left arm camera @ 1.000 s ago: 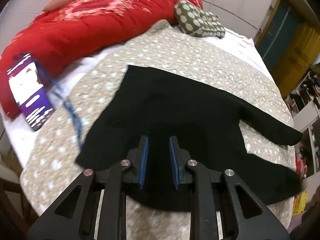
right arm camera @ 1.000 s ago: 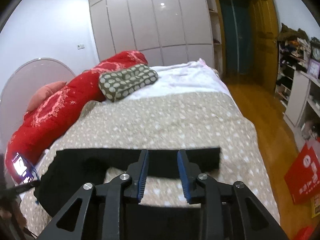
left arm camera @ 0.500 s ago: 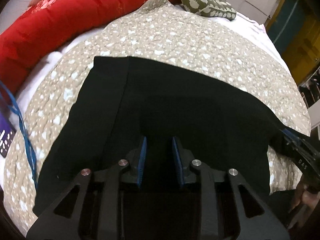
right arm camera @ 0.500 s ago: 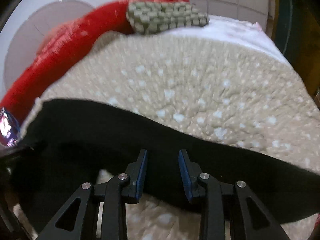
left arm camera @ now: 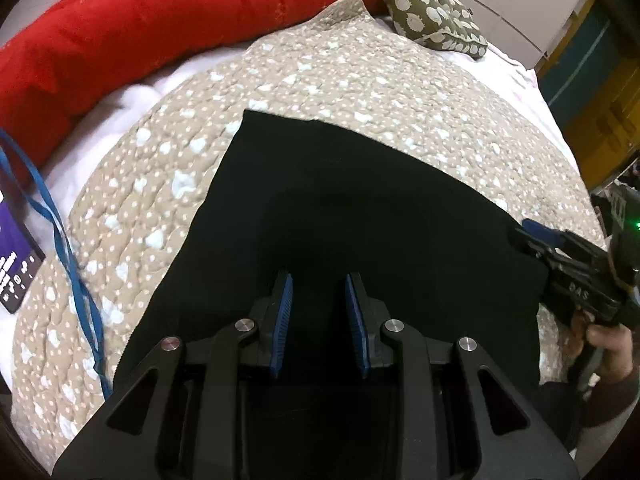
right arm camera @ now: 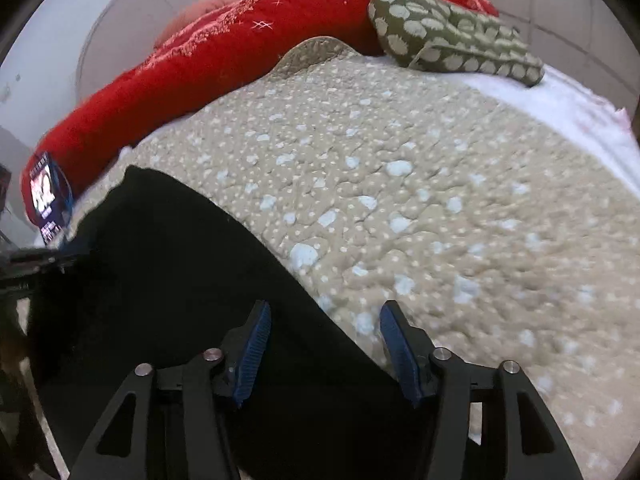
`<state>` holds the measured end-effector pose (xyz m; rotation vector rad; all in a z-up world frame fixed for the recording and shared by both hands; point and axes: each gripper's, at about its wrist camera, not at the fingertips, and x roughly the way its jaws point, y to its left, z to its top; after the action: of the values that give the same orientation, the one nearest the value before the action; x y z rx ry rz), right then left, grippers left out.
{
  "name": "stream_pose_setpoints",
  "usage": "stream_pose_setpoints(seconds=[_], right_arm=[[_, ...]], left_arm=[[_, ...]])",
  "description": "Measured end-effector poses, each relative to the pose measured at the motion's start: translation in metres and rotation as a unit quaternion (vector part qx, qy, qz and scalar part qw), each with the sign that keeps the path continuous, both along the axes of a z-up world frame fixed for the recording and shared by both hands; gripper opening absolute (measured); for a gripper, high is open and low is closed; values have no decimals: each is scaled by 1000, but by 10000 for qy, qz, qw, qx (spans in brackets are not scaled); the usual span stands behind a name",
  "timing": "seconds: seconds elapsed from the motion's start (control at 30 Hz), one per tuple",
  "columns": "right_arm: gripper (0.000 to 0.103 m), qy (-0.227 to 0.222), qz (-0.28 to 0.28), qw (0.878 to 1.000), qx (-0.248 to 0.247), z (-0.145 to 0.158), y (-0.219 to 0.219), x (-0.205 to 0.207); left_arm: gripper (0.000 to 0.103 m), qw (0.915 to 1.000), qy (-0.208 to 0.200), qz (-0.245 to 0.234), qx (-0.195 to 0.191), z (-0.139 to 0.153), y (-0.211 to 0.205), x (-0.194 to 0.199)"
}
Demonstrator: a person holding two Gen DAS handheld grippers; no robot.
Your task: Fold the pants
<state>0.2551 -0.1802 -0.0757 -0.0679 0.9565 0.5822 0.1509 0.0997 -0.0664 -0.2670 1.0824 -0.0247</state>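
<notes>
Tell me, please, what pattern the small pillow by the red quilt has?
Olive green with pale rounded blotches; the pillow shows best in the right wrist view.

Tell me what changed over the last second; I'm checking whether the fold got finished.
The black pants, spread with both legs out a second ago, now lie folded into one compact panel on the beige quilted bedspread. The right gripper swung down beside the fold's edge and its fingers have just been opening, gripping nothing. The left gripper sank closer and opened slightly. The red quilt and spotted green pillow stayed put.
</notes>
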Motion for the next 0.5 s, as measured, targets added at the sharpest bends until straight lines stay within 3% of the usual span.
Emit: stream_pose_setpoints(seconds=[0.03, 0.07, 0.17, 0.23, 0.33, 0.43, 0.5], right_arm=[[16, 12, 47, 10000, 61, 1, 0, -2], [6, -15, 110, 9999, 68, 6, 0, -6], [5, -541, 121, 9984, -100, 34, 10, -37], [5, -854, 180, 9961, 84, 58, 9, -67], [5, -1393, 382, 9894, 150, 93, 14, -135], [5, -1560, 763, 9844, 269, 101, 32, -202], [5, -1388, 901, 9856, 353, 90, 37, -237]], left_arm=[[26, 10000, -3, 25, -21, 2, 3, -2], [26, 9999, -33, 94, 36, 5, 6, -6], [26, 9983, -358, 379, 243, 25, 21, -25], [26, 9965, -549, 599, 198, 39, 36, -41], [26, 9918, -872, 917, 166, 63, 59, -67], [26, 9848, -1167, 1264, 251, 82, 77, -95], [28, 9817, -1280, 1402, 175, 92, 88, -109]])
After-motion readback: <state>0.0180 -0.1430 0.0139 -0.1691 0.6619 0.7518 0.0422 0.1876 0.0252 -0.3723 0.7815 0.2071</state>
